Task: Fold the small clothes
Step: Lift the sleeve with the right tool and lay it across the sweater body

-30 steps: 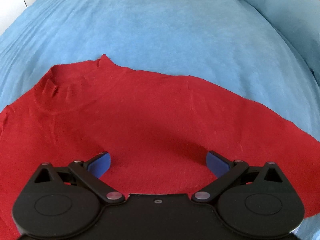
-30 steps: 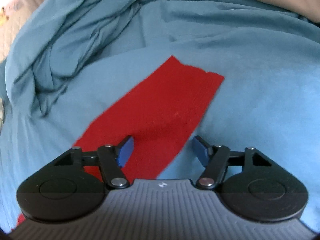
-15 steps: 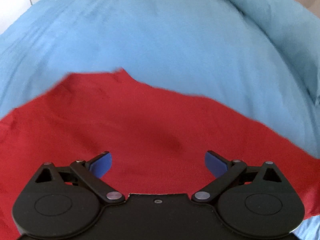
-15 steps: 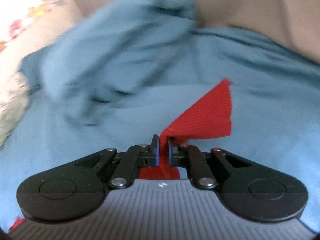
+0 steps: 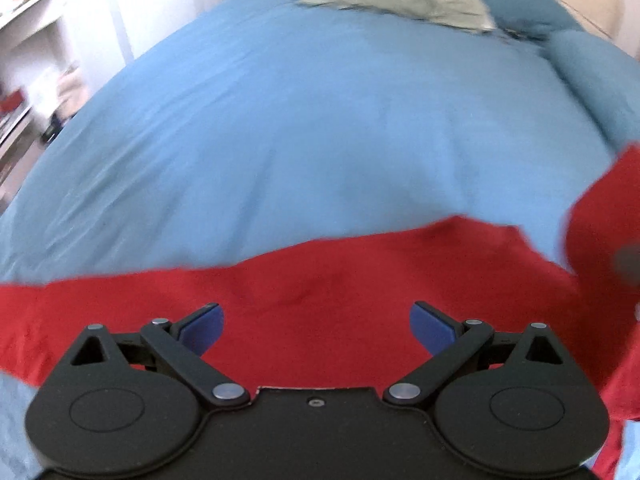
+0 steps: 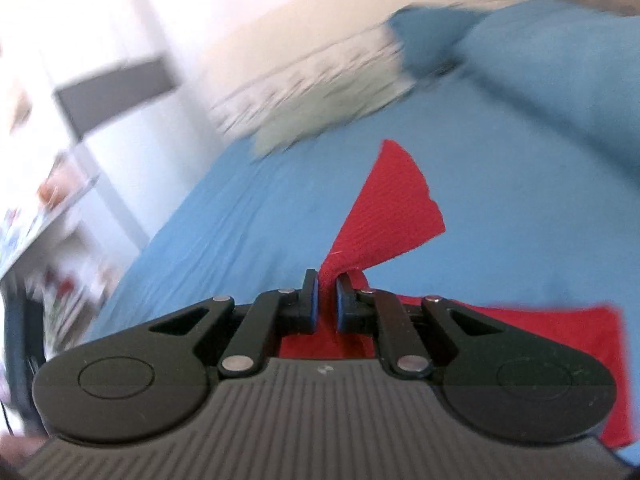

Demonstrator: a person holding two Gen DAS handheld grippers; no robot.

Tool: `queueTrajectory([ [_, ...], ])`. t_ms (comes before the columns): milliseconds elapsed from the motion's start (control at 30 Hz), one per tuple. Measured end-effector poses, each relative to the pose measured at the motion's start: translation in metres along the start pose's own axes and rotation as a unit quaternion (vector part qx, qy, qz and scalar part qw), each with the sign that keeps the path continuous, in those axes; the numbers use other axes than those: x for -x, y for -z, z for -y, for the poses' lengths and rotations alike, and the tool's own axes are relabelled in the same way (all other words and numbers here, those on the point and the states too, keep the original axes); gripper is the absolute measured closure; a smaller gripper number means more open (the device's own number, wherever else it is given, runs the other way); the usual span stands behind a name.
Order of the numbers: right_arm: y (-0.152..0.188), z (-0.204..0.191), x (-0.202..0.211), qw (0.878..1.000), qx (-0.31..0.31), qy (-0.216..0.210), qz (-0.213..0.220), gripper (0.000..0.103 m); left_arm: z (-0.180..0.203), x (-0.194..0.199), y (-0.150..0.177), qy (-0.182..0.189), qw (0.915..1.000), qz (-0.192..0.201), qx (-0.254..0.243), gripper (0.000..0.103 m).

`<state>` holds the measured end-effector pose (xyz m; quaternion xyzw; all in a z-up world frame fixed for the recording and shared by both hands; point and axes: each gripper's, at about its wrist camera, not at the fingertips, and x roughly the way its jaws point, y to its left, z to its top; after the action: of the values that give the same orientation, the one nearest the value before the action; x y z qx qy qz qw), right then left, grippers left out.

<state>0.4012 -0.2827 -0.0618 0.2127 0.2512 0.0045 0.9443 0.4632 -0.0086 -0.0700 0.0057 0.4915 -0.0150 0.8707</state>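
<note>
Right gripper [image 6: 327,300] pinches red garment [image 5: 320,276] sleeve (lifted off blue bedspread [image 5: 300,128]); left gripper [image 5: 316,322] spread above garment; lay sleeve flat across body.

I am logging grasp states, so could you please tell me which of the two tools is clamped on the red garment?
The right tool: it is shut on a bunched fold of the red garment. The left tool is wide open above the cloth.

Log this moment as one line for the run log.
step: fold sleeve | right gripper: shut on red garment, sleeve lifted | left gripper: open above garment | surface: blue bedspread
</note>
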Motion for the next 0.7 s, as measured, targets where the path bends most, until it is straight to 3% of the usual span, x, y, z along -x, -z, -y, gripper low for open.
queueTrajectory([
  [200,0.108,-0.074,-0.084,0.987,0.109,0.003,-0.116,0.079,-0.057,-0.023,0.025,-0.018,0.9986,-0.034,0.036,0.002],
  [367,0.145,-0.077,-0.089,0.980,0.152,0.005,-0.130,0.077,-0.057,-0.032,0.038,0.003,0.9985,-0.043,0.034,0.002],
  [433,0.145,-0.075,-0.082,0.977,0.169,-0.002,-0.127,0.068,-0.049,-0.035,0.040,0.014,0.9983,-0.048,0.030,0.002],
  [500,0.145,-0.076,-0.081,0.974,0.186,-0.017,-0.131,0.046,-0.045,-0.037,0.043,0.029,0.9978,-0.050,0.032,0.002],
  [567,0.144,-0.079,-0.069,0.969,0.211,-0.021,-0.126,0.033,-0.033,-0.034,0.042,0.046,0.9971,-0.051,0.034,0.002],
  [700,0.140,-0.066,-0.037,0.961,0.242,-0.021,-0.130,0.028,0.003,-0.035,0.039,0.070,0.9952,-0.066,0.014,0.002],
])
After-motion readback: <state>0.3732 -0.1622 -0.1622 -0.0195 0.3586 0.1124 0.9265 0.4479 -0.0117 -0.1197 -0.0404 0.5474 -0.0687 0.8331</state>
